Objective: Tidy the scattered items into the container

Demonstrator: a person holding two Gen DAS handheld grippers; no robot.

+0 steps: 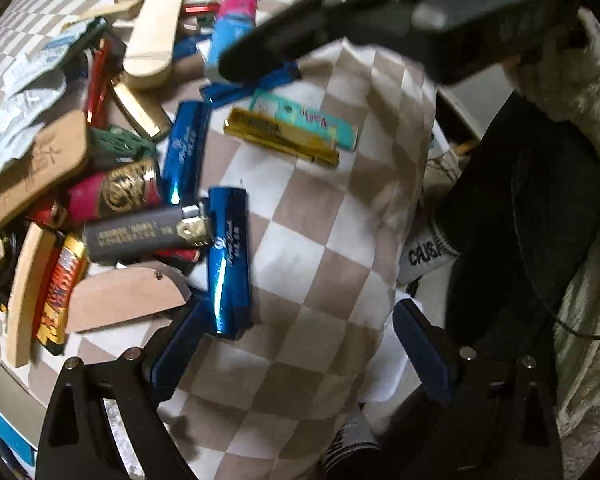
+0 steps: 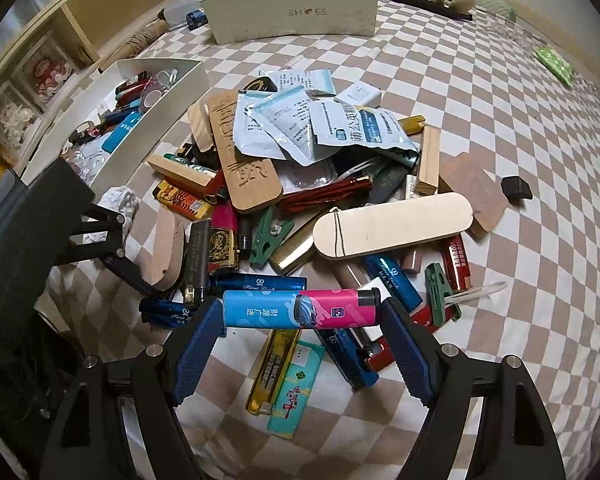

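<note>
Checkered cloth (image 2: pixel 500 128) bears clutter; right claw (image 2: pixel 300 322) pinches blue-pink lighter (image 2: pixel 300 308); left claw (image 1: pixel 296 344) spread.

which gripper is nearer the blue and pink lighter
Right. The right gripper has the blue and pink lighter between its fingers, gripped end to end. The left gripper is open, low over the checkered cloth, apart from it.

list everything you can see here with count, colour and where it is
blue-pink lighter: 1, blue and pink, gripped by its two ends
blue lighters: several, metallic blue, near edge of pile
gold lighter: 1, gold, beside the teal one
teal lighter: 1, teal, nearest the camera
wooden pieces: several, pale, across pile
foil sachets: several, pale blue, atop pile
green clips: 2, green, pile's near side
white boxes: 2, white, left and far
left gripper: open, empty
right gripper: shut on lighter
</note>
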